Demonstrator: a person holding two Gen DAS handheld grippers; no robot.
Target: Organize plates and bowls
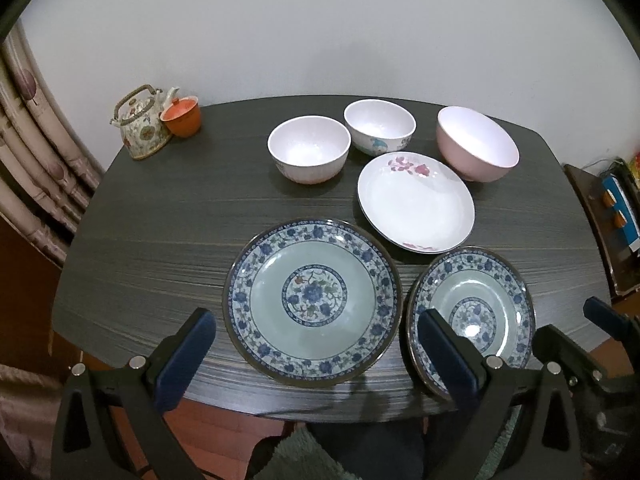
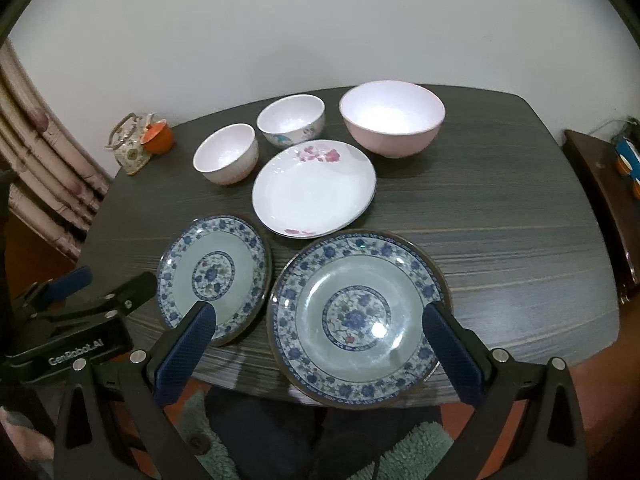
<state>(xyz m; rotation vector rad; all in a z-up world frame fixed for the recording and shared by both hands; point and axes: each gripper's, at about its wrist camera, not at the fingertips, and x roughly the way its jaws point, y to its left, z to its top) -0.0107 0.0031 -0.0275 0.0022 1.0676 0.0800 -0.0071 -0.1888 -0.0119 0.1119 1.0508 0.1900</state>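
Two blue floral plates lie side by side at the table's near edge: the left plate [image 1: 312, 300] [image 2: 214, 276] and the right plate [image 1: 470, 312] [image 2: 356, 316]. Behind them sits a white plate with pink flowers [image 1: 416, 204] [image 2: 314, 192]. Along the back stand a white ribbed bowl [image 1: 308, 148] [image 2: 226, 158], a white bowl with a blue pattern [image 1: 380, 126] [image 2: 290, 120] and a larger pink bowl [image 1: 476, 148] [image 2: 392, 118]. My left gripper [image 1: 316, 316] [image 2: 118, 276] hovers open before the left plate. My right gripper [image 2: 318, 310] [image 1: 564, 318] hovers open before the right plate. Neither holds anything.
A floral teapot [image 1: 140, 126] and an orange lidded cup [image 1: 182, 116] stand at the dark table's [image 1: 160, 240] back left corner. A curtain [image 1: 36, 152] hangs left, a wooden side unit [image 1: 600, 220] stands right. A person's legs and a fluffy rug show below the near edge.
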